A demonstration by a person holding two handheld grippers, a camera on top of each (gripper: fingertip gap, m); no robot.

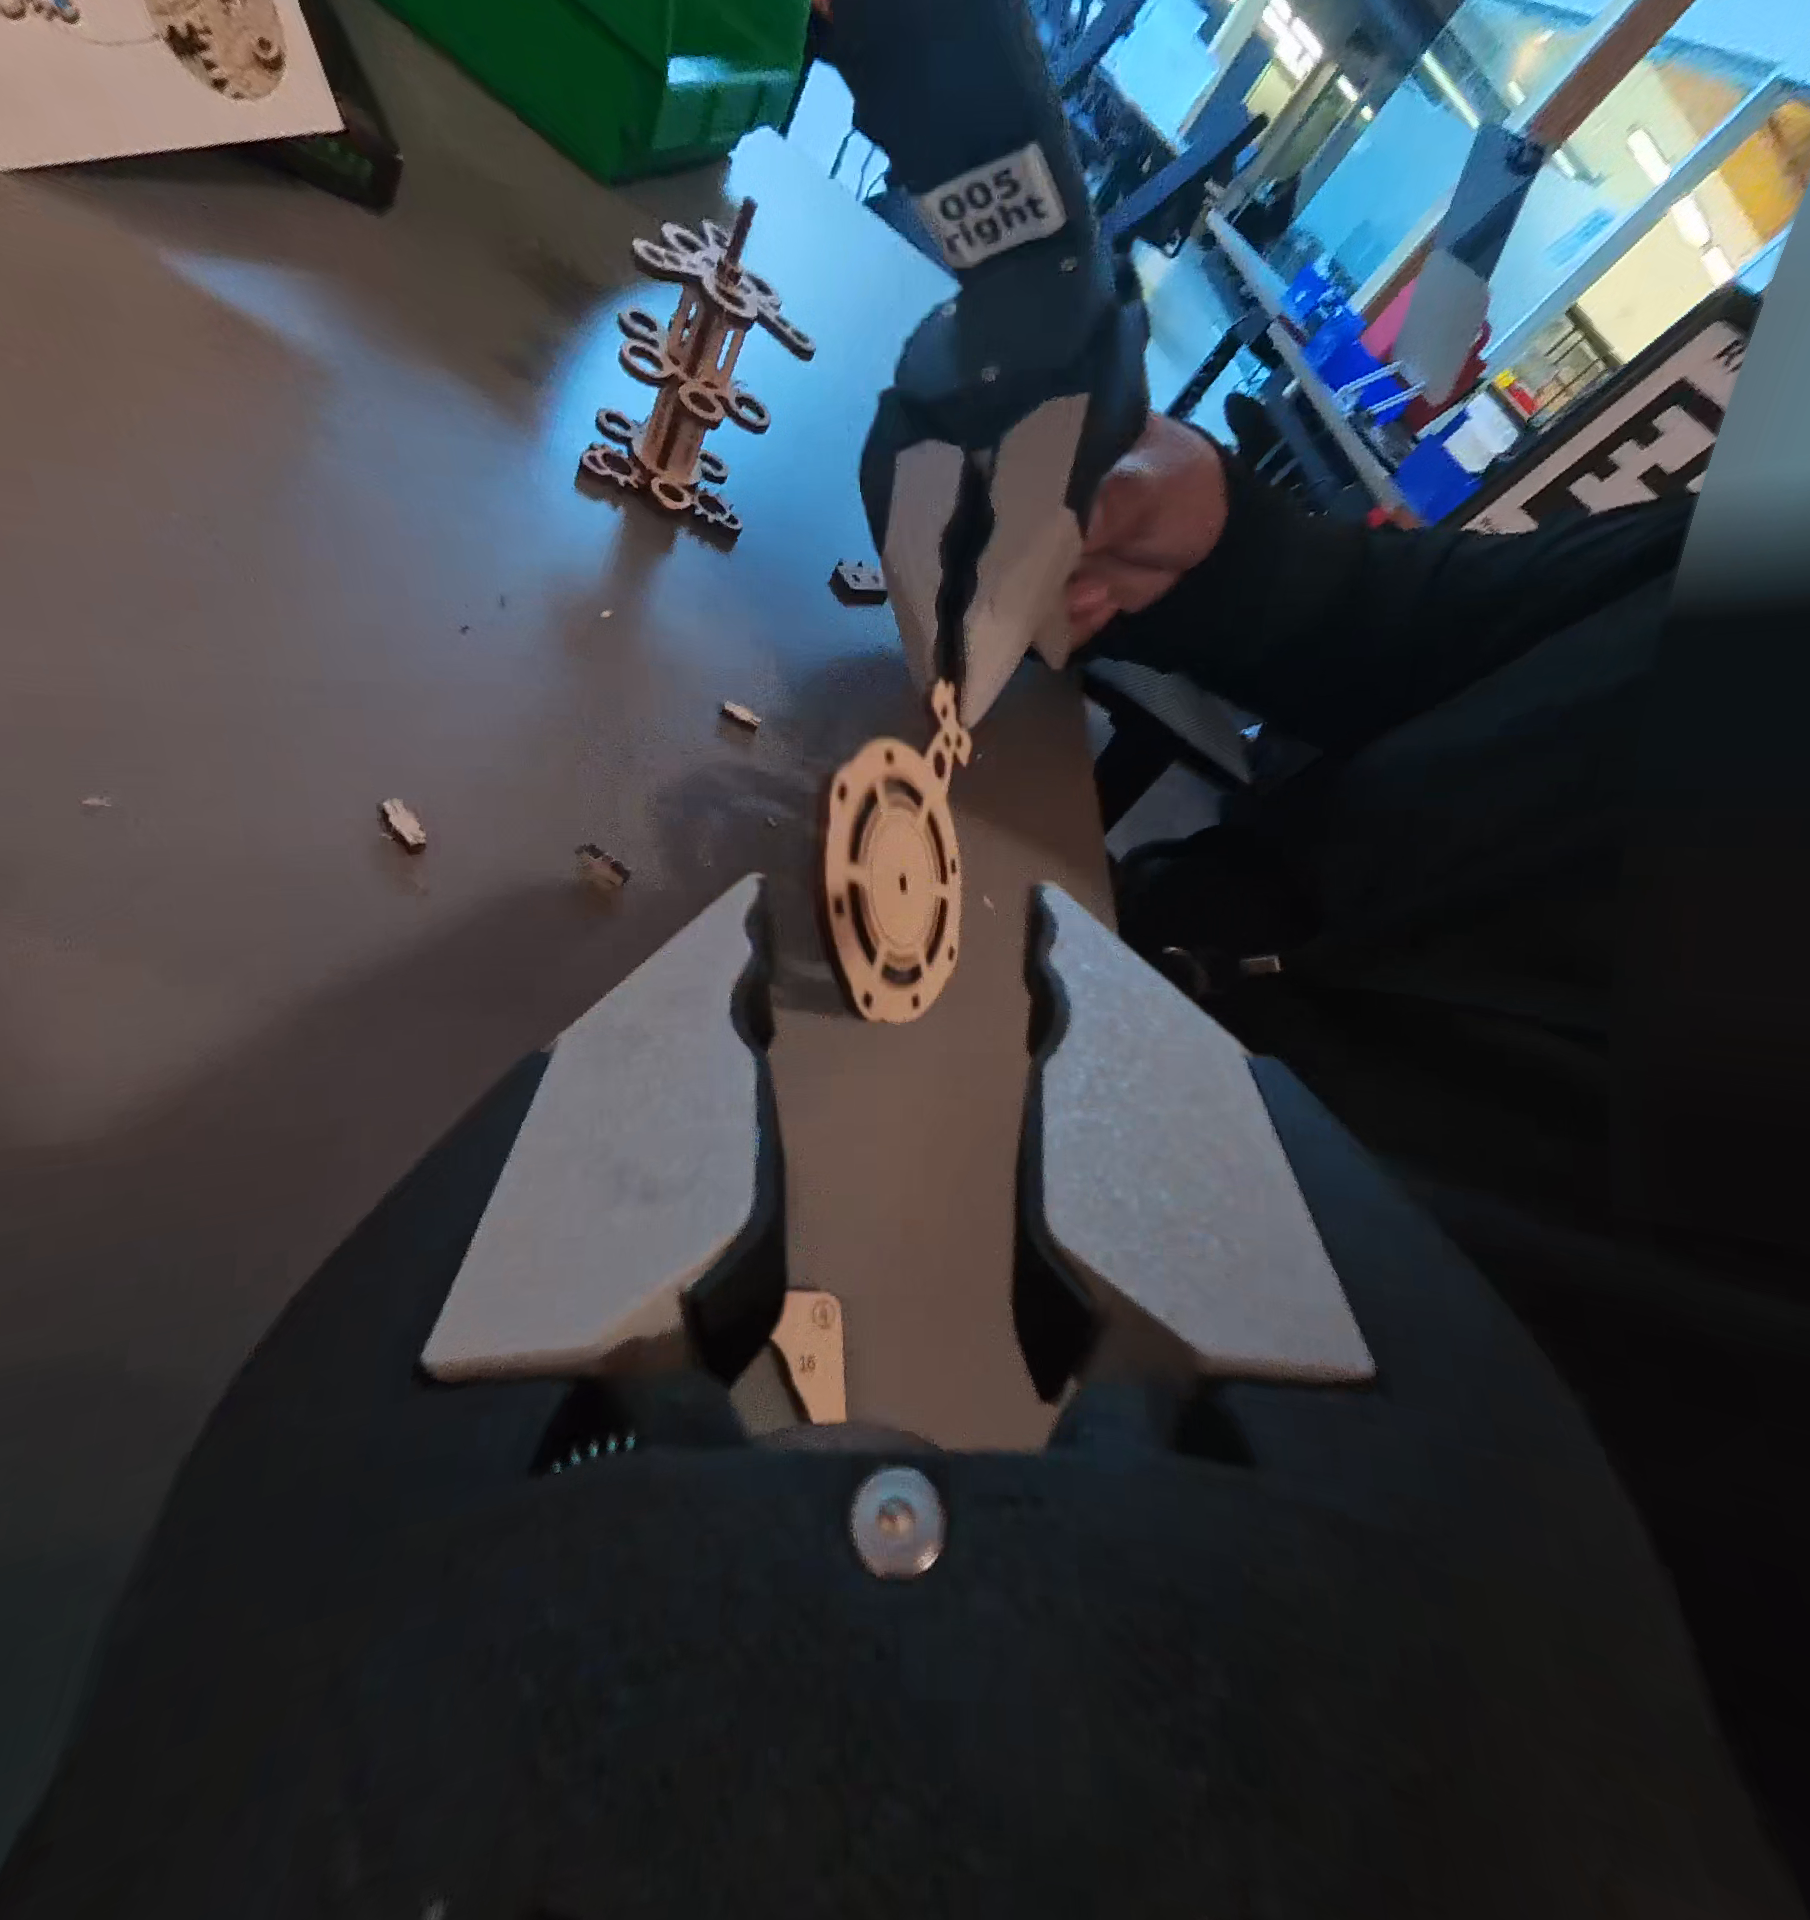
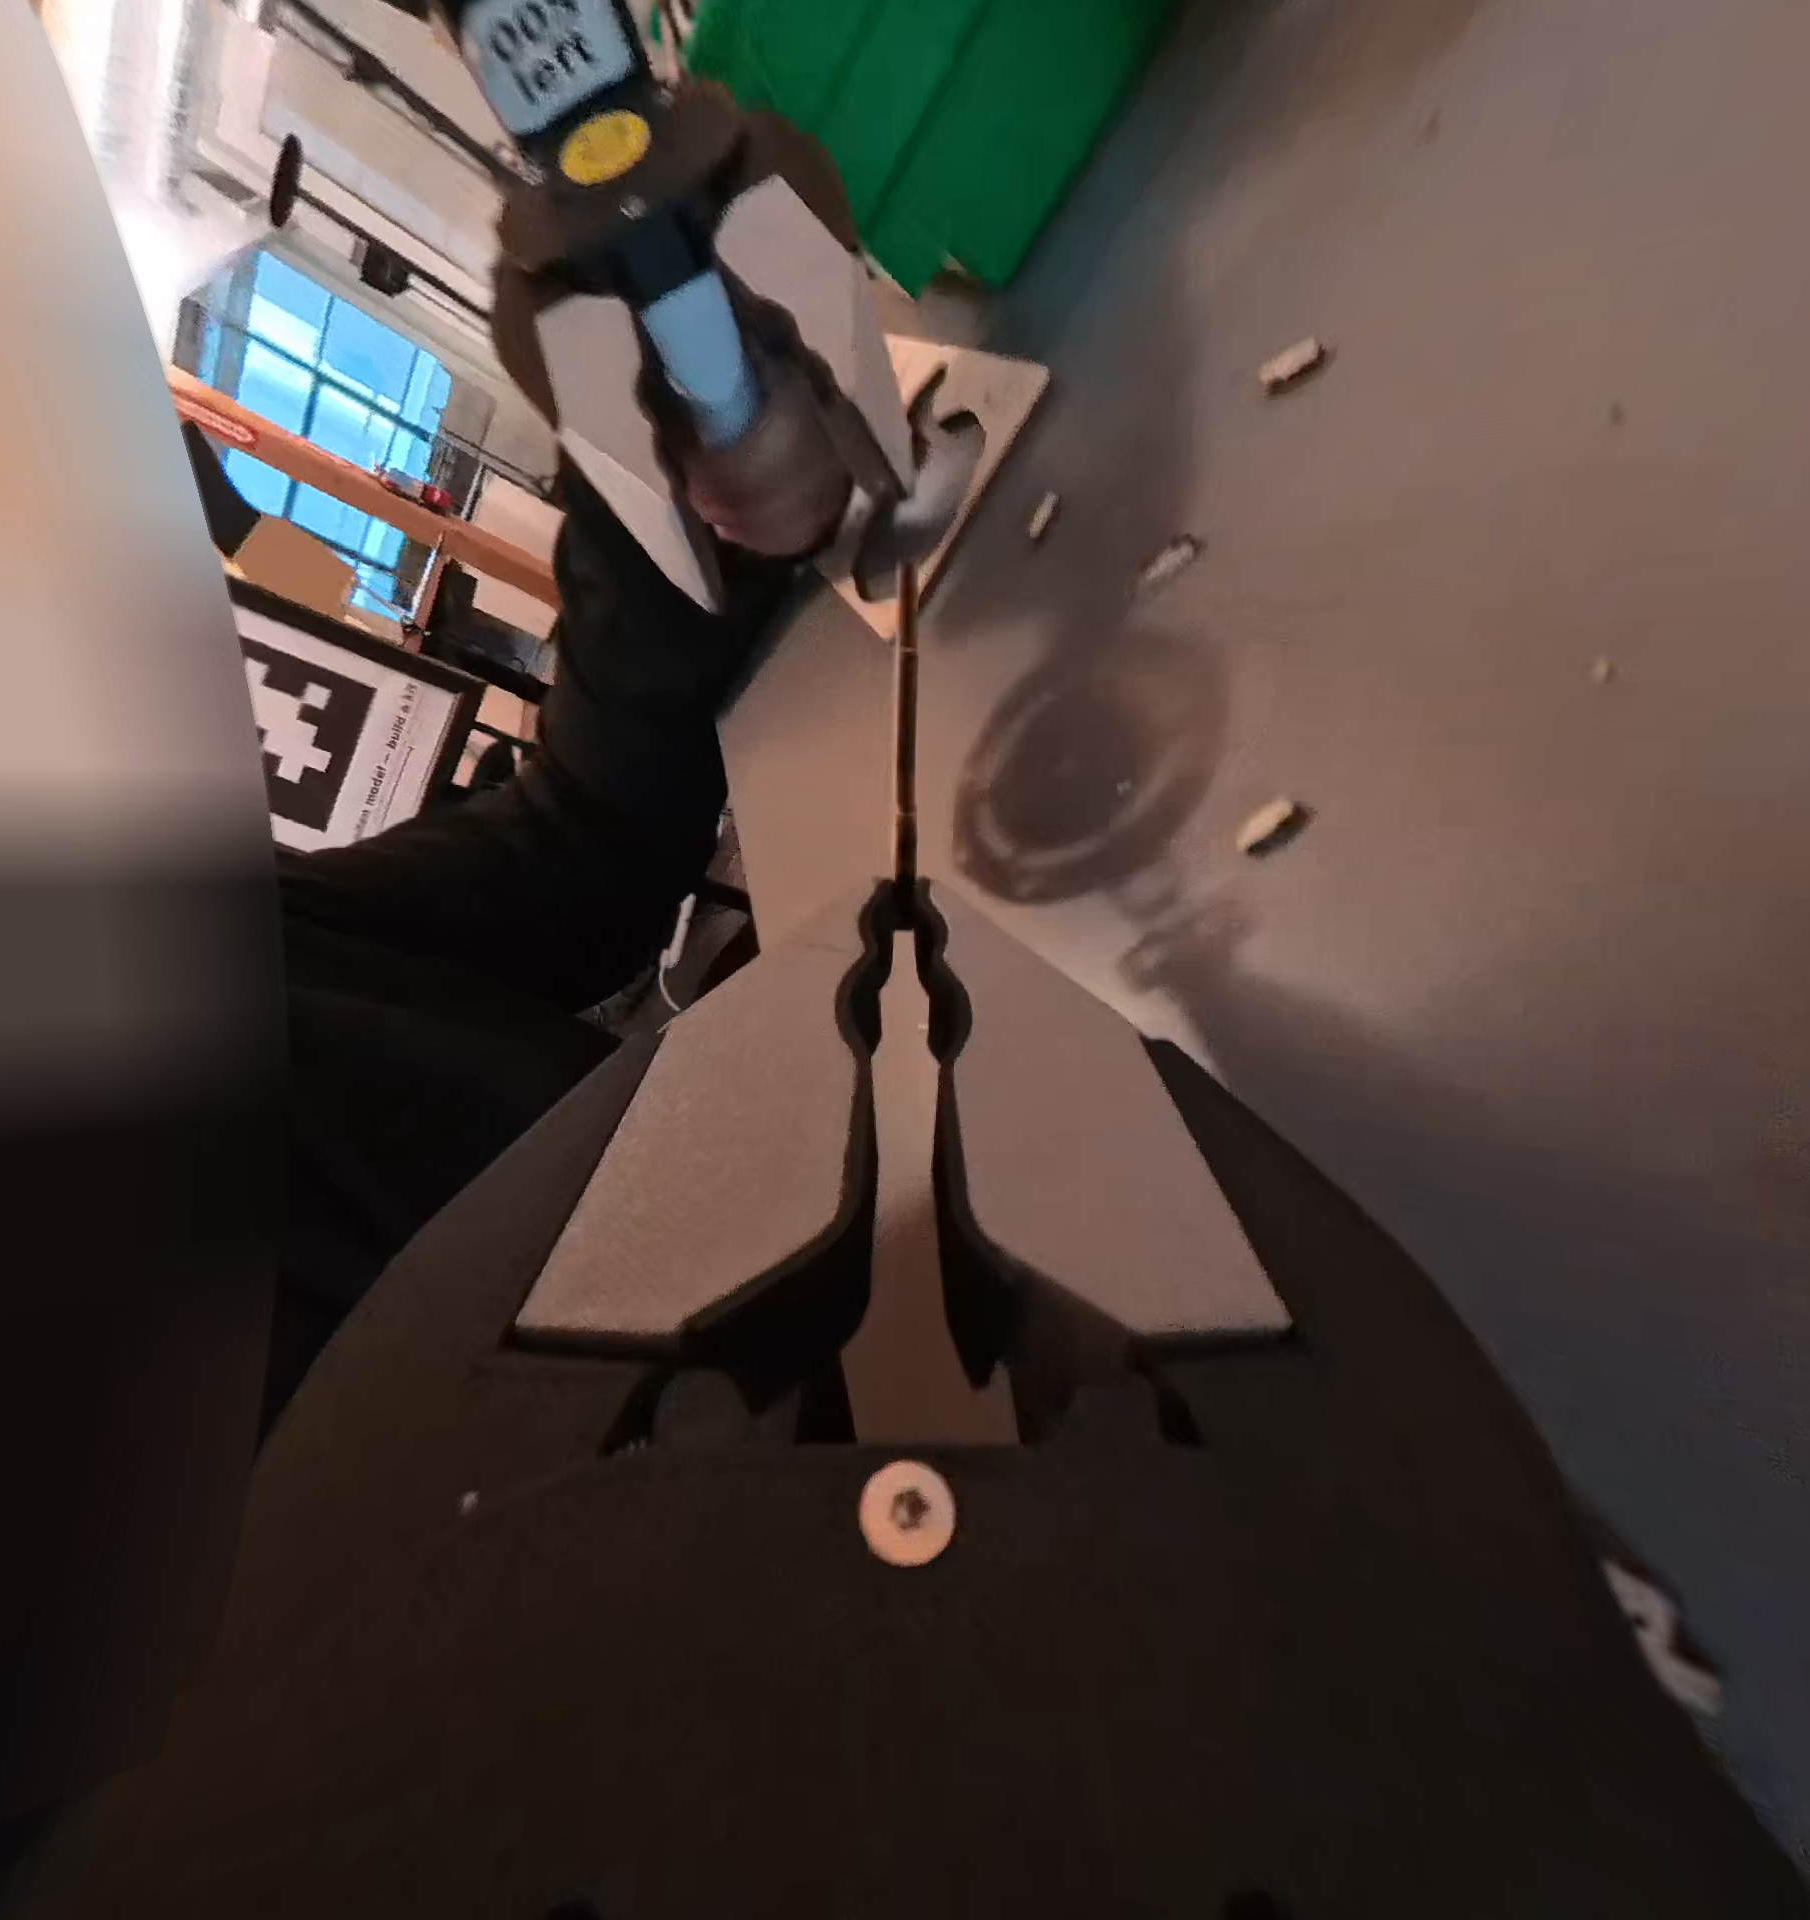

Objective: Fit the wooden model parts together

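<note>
1. Grey table (image 1: 205, 644), matte, with a bluish sheen of window light.
2. Green bin (image 1: 610, 73) at the table's far edge; seen also in the right wrist view (image 2: 942, 135).
3. White printed sheet (image 1: 101, 73) far left, lying on a black box (image 1: 361, 145).
4. Black-and-white fiducial marker board (image 1: 1618, 447) off the table, beyond it.
5. Blue storage bins (image 1: 1441, 468) on background shelving.
6. Windows (image 2: 329, 405), daylight blue.

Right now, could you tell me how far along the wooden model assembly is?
Done: a ringed wooden tower stands assembled on the grey table. In hand: the right gripper pinches a round slotted wooden disc by its tab, in front of the open left gripper. Left: small loose pieces lie unfitted.
</note>
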